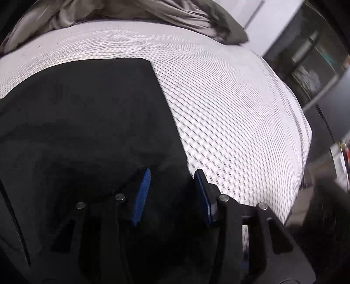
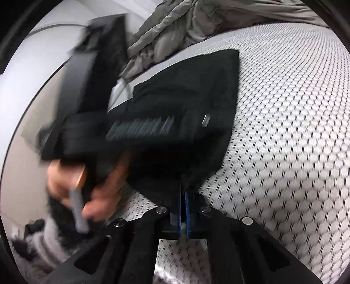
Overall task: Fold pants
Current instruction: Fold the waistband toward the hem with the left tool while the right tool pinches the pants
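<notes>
The black pants (image 1: 87, 122) lie folded on a white honeycomb-patterned mattress (image 1: 229, 113). My left gripper (image 1: 172, 194) is open, its blue pads (image 1: 142, 196) apart just above the near right edge of the pants, holding nothing. In the right wrist view the pants (image 2: 196, 91) lie ahead, and my right gripper (image 2: 183, 196) is shut on their near edge. The left gripper body with the person's hand (image 2: 72, 181) crosses that view on the left, blurred, and hides part of the pants.
A crumpled grey blanket (image 1: 186, 17) lies at the far end of the mattress (image 2: 295, 131), and it also shows in the right wrist view (image 2: 186, 28). The mattress edge drops off on the right, beside dark furniture (image 1: 317, 65). A white wall (image 2: 32, 65) is at left.
</notes>
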Demonstrator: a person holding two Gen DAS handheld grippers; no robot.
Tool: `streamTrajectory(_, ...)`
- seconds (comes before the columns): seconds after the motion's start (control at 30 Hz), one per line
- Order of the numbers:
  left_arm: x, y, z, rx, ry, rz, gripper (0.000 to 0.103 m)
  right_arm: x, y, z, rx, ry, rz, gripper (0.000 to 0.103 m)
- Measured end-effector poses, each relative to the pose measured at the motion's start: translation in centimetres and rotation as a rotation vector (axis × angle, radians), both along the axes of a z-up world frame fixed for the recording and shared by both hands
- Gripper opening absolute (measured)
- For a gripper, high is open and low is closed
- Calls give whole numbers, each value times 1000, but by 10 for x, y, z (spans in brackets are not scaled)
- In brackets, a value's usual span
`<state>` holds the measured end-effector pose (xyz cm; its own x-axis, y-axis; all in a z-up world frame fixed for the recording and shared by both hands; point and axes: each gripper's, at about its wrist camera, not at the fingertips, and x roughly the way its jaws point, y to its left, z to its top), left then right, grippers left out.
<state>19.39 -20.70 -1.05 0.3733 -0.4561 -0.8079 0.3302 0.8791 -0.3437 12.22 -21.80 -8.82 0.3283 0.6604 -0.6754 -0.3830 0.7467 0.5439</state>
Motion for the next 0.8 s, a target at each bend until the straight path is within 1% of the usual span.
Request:
streamTrajectory(0.07,10,2,-1,-22,15,24,38,-7,4,-5,-1,15,43,2)
streamTrajectory(0.1,12,4,1,-32,20,33,38,-7,3,-6,27,25,49,2)
streamTrajectory(0.17,15,10,2,-69,37,62,38,-3,1,-7,65,46,49,3)
streamTrajectory(0.23,12,17,11,-77,32,96,38,-2,-8,-3,69,39,31,6)
streamTrajectory(0.27,5,24,14,-74,19,99,38,-4,-13,1,68,35,25,13)
streamTrajectory(0.3,-2,29,19,-80,-6,88,38,-8,-16,4,69,23,17,27)
streamTrajectory(0.33,-14,29,28,-98,-45,47,38,-10,-17,9,72,-5,5,32)
streamTrajectory(0.37,-27,27,34,-100,-68,18,40,-8,-16,12,66,-26,2,41)
streamTrajectory(0.43,-39,18,36,-69,-110,-41,41,-3,-19,13,78,-41,-38,42)
streamTrajectory(0.47,-39,13,31,-48,-104,-65,41,-2,-26,11,85,-37,-65,42)
streamTrajectory(0.5,-34,9,26,-27,-78,-78,41,-2,-37,11,91,-30,-91,42)
streamTrajectory(0.53,-31,9,17,-7,-46,-70,40,4,-40,5,97,-14,-128,38)
streamTrajectory(0.57,-25,12,10,-8,-30,-49,39,12,-39,-2,100,17,-143,18)
streamTrajectory(0.6,-17,13,6,-23,-26,-37,39,17,-37,-9,99,55,-137,4)
streamTrajectory(0.63,-12,16,6,-36,-29,-28,37,15,-37,-11,98,60,-134,3)
streamTrajectory(0.7,-15,23,9,-48,-24,-9,36,11,-34,-7,90,50,-99,2)
streamTrajectory(0.73,-11,26,9,-59,-14,4,36,0,-33,-5,94,46,-79,1)
streamTrajectory(0.8,-12,34,6,-69,0,15,36,-13,-23,-6,92,49,-3,0)
